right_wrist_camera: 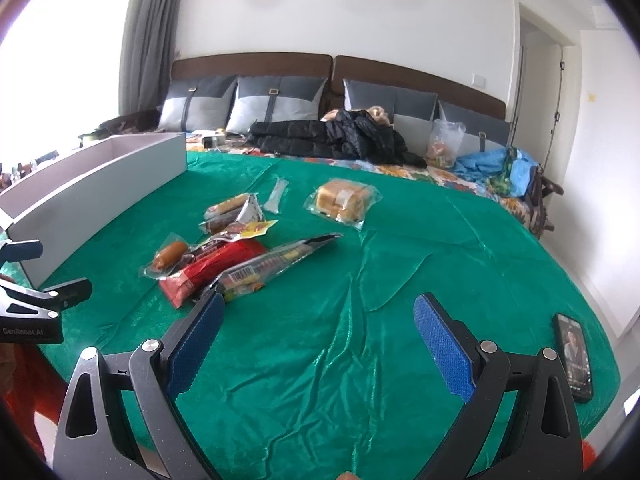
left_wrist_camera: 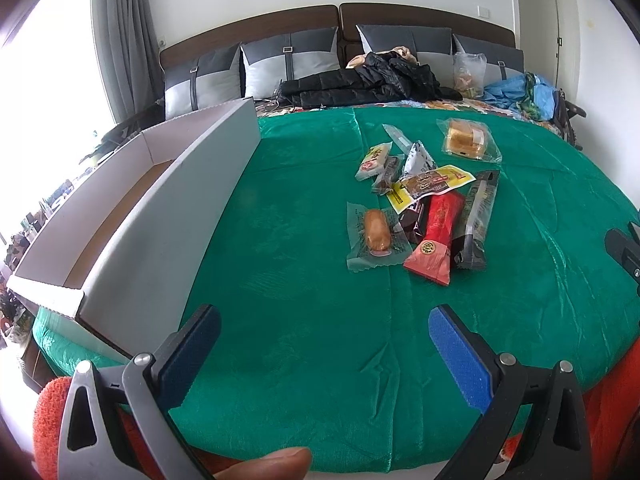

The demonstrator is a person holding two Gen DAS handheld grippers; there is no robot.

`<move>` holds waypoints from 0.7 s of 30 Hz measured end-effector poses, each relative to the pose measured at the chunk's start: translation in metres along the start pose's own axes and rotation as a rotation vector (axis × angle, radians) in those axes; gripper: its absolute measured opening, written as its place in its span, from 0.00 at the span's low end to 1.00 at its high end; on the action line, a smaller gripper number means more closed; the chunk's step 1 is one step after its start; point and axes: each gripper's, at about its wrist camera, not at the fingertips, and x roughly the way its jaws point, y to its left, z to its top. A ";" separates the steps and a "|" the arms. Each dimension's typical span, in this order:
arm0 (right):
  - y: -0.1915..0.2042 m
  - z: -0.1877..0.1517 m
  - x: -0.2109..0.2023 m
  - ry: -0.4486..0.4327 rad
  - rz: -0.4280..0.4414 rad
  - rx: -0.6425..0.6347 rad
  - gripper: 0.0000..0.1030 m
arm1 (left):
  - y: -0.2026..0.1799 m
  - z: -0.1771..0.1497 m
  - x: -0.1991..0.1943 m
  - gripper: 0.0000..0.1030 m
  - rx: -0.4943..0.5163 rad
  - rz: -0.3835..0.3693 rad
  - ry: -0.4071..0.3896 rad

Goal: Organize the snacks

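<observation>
I have nothing sorted yet, as far as I can judge. The bed (left_wrist_camera: 304, 320) under its green cover carries everything. The long white box (left_wrist_camera: 168, 216) along its left side shows no snack in the part I can see. The snacks (left_wrist_camera: 424, 196) all lie in a loose pile on the cover, well apart from the box. My left gripper (left_wrist_camera: 324, 356) and right gripper (right_wrist_camera: 320, 344) hover with jaws apart, holding nothing.

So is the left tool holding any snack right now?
No, the left tool is open and empty above the green cloth, short of the snack pile.
</observation>
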 end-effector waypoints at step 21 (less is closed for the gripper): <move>-0.001 0.000 -0.002 0.004 -0.006 0.003 0.94 | 0.001 0.002 0.003 1.00 0.006 0.018 -0.007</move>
